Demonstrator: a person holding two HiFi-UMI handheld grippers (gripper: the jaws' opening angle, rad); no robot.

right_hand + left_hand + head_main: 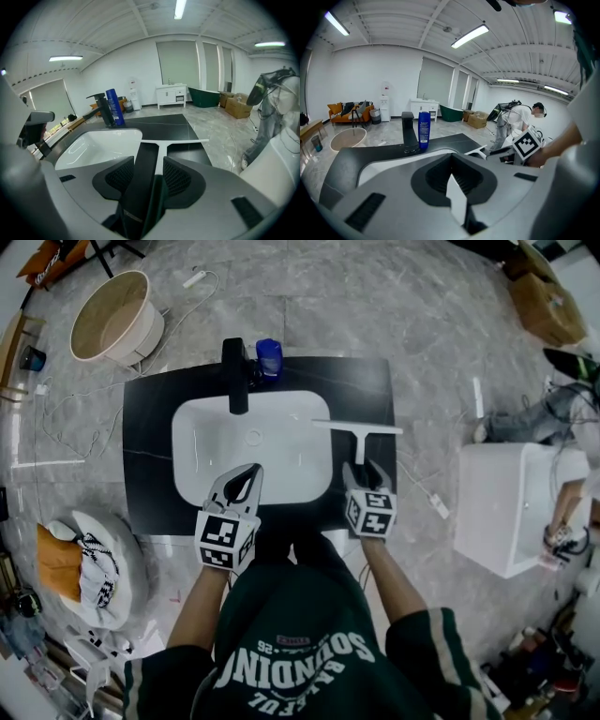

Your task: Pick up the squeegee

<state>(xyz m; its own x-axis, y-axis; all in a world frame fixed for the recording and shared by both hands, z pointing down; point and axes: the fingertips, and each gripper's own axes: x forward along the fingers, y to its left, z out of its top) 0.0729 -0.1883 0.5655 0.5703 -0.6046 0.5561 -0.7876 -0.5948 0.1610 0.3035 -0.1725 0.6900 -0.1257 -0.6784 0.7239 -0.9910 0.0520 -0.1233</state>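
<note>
White squeegee [358,428], head view: its blade lies crosswise at the right rim of the sink [202,442], over the black bench [150,437]; the stem runs back into the right tool [366,472].
Right tool, head view: closed on the stem, so the grasp looks made and the lift is the step in hand.
Left tool [241,484], head view: above the sink's near rim, beside the right tool and apart from the squeegee.
Far rim, head view: a black faucet [234,371] and a blue bottle [269,357] stand touching or nearly so, well apart from the blade.
Left tool [454,190], left gripper view: jaws together with nothing between them; faucet and bottle stand ahead, and a person [520,117] works far off.
Squeegee [171,141], right gripper view: the white stem sits clamped between the jaws of the right tool [152,180], with the blade level across the bench edge beside the basin.
Contact: whether the blade rests on the bench or hangs just above it cannot be told.
Next move: probably a straight raise with the blade kept level and the grip firm on the thin stem.
In the way: nothing close; only the sink rim lies under the blade's left end.
</note>
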